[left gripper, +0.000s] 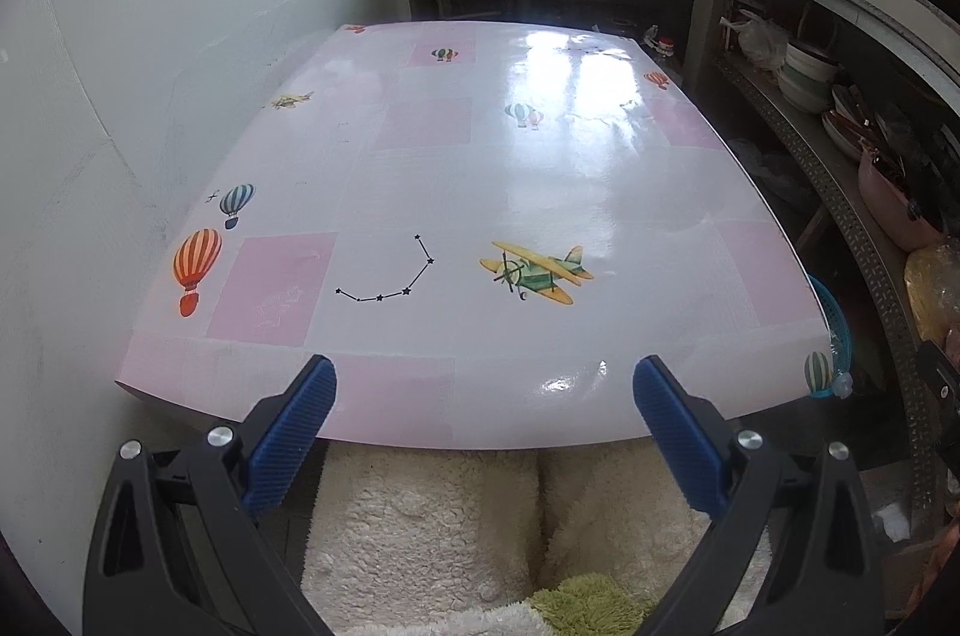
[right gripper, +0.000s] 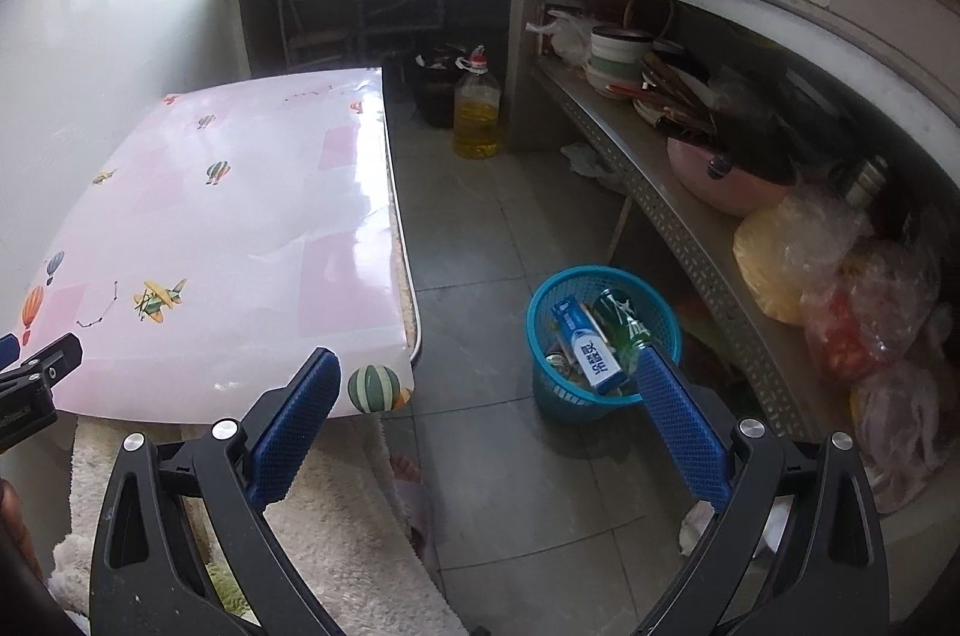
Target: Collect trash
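Note:
A blue mesh basket [right gripper: 552, 384] stands on the grey floor to the right of the table, holding a blue and white box [right gripper: 591, 345], a green bottle [right gripper: 621, 321] and other scraps. My right gripper [right gripper: 486, 384] hovers open above the floor between the table corner and the basket, nothing between its fingers. My left gripper [left gripper: 485, 387] hangs open over the near edge of the pink table [left gripper: 420, 180], also holding nothing. The basket's rim [left gripper: 837, 318] peeks past the table's right edge in the left wrist view. The left gripper's black body [right gripper: 36, 378] shows at the far left of the right wrist view.
The table top bears only printed balloons and planes. A bottle of yellow oil [right gripper: 476, 114] and a dark bucket [right gripper: 435, 87] stand on the floor beyond. A shelf [right gripper: 678, 216] on the right carries bowls, a pink basin and plastic bags. Fleecy cream cloth [left gripper: 420, 516] lies below the grippers.

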`<state>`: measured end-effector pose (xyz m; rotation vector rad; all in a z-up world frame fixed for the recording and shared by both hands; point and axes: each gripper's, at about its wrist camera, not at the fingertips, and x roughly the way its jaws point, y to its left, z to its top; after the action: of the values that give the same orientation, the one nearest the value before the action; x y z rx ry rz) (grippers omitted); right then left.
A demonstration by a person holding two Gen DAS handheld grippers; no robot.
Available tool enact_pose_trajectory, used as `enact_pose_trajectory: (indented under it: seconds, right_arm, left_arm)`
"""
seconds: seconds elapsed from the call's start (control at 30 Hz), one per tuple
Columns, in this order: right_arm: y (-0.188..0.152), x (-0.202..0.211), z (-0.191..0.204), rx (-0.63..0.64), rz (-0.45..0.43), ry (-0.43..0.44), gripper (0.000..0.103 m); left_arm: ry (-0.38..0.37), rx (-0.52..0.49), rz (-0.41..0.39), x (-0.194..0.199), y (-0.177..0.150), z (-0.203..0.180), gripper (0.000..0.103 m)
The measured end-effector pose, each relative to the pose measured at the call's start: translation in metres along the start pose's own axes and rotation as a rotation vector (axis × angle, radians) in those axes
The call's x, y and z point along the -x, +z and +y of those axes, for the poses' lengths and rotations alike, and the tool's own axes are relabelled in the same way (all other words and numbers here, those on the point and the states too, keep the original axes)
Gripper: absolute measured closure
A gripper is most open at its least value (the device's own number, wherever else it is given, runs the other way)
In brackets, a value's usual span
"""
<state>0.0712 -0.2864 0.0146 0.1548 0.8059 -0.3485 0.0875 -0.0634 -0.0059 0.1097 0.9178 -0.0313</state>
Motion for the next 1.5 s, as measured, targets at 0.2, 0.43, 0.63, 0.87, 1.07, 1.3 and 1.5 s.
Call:
enact_pose_trajectory:
  seconds: [0.2,0.43,0.63,0.87,1.07,1.3,1.5]
  right_arm:
    - [0.001,-0.002,-0.001,0.000,0.008,-0.002,0.008]
    - [-0.001,-0.005,-0.005,-0.012,0.020,-0.001,0.008]
    - [0.000,-0.006,-0.009,-0.023,0.021,-0.001,0.008]
    - [0.000,-0.007,-0.010,-0.029,0.024,0.005,0.008]
    - [0.000,-0.008,-0.011,-0.030,0.023,0.005,0.008]
    - [0.000,-0.007,-0.011,-0.029,0.022,0.005,0.008]
    - [0.000,-0.007,-0.012,-0.028,0.022,0.007,0.008]
  left_arm:
    - [0.023,0.007,0.001,0.001,-0.001,0.004,0.006]
    - [0.033,0.012,0.000,0.002,0.002,0.004,0.006]
    - [0.026,0.003,0.006,0.000,0.002,0.002,0.006]
    - [0.007,-0.020,0.004,0.004,-0.001,-0.009,0.006]
    - [-0.005,-0.039,0.008,0.005,-0.003,-0.016,0.006]
    - [-0.006,-0.042,0.010,0.004,-0.004,-0.016,0.006]
    - [-0.005,-0.041,0.009,0.006,-0.005,-0.018,0.006]
